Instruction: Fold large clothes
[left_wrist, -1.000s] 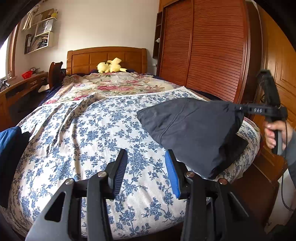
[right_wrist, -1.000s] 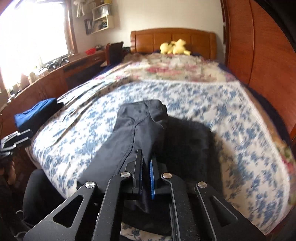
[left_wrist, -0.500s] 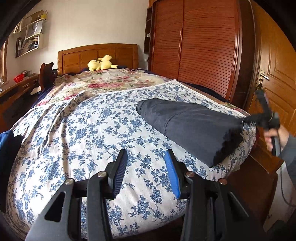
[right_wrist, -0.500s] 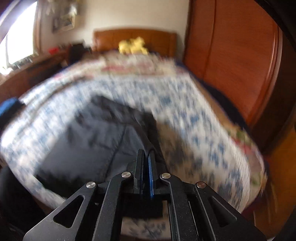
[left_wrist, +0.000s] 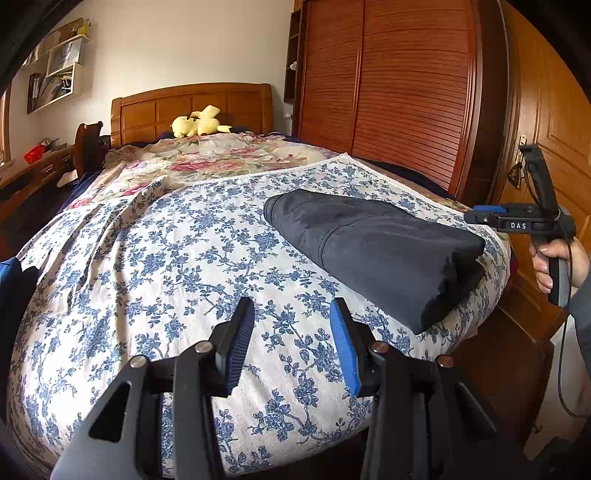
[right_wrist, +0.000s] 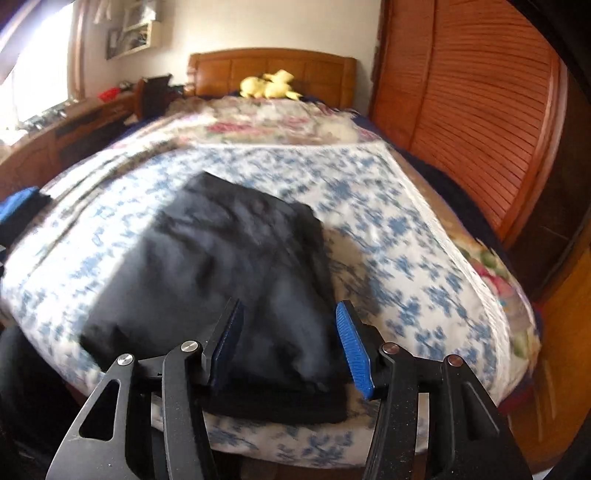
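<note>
A dark navy garment (left_wrist: 369, 251), folded into a thick rectangle, lies flat on the blue-flowered quilt (left_wrist: 166, 258) near the bed's right foot corner. My right gripper (right_wrist: 289, 314) hovers over the garment's (right_wrist: 229, 266) near end. Its jaws are opening, and the blue pads touch nothing. In the left wrist view the right gripper (left_wrist: 480, 215) sits just off the garment's right end, held by a hand (left_wrist: 546, 262). My left gripper (left_wrist: 291, 310) stands open above bare quilt, left of the garment and apart from it, with nothing between its fingers.
A yellow plush toy (left_wrist: 199, 125) rests by the wooden headboard (left_wrist: 192, 107). A slatted wardrobe (left_wrist: 406, 92) and a door run along the bed's right side. Blue clothing (left_wrist: 11, 280) lies at the left edge, with a desk (left_wrist: 33, 170) behind it.
The garment hung from my shut right gripper, then came down flat onto the quilt. The right jaws have parted and let it go. The left gripper stayed almost still.
</note>
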